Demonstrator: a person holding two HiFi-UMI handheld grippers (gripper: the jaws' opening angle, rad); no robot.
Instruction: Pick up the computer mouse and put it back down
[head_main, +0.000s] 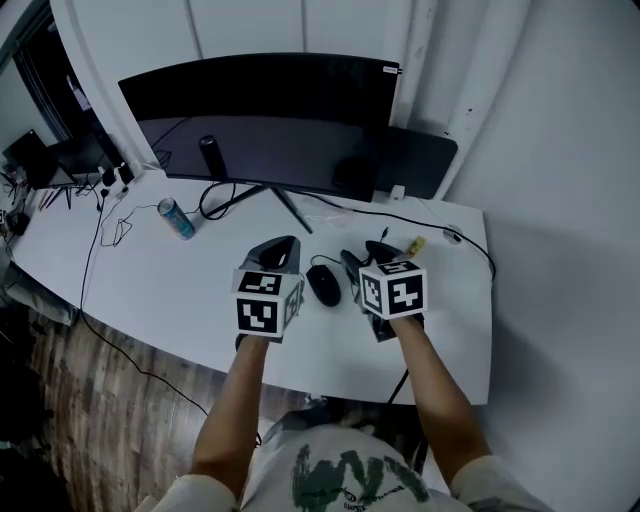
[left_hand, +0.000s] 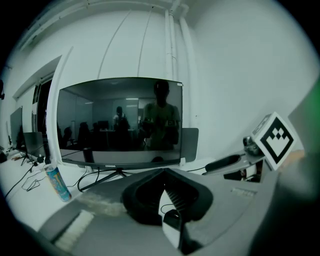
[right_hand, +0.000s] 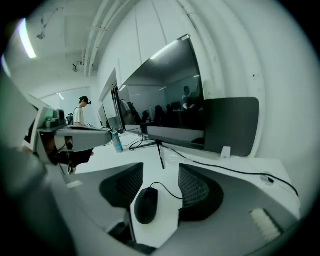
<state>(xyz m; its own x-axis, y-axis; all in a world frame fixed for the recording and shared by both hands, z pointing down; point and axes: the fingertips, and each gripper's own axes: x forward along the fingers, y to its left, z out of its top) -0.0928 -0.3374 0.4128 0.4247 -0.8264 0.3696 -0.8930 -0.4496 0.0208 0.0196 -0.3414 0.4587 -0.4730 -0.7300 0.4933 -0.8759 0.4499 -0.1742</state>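
Note:
The black wired computer mouse (head_main: 323, 284) lies on the white desk (head_main: 180, 290), between the two grippers in the head view. My right gripper (head_main: 365, 257) hangs just right of it, jaws apart. In the right gripper view the mouse (right_hand: 146, 205) shows in the gap of that gripper (right_hand: 160, 189), lying on the desk below, nearer the left pad (right_hand: 125, 185), and neither pad presses it. My left gripper (head_main: 280, 250) is held left of the mouse. In its own view the left gripper (left_hand: 165, 175) has its tips together with nothing in them.
A wide curved monitor (head_main: 260, 120) stands at the back on a splayed stand. A drink can (head_main: 176, 218) and a dark cylinder (head_main: 209, 155) are at the back left. Cables run across the desk. The desk's front edge (head_main: 330, 385) is near. A person (right_hand: 82, 112) stands far off.

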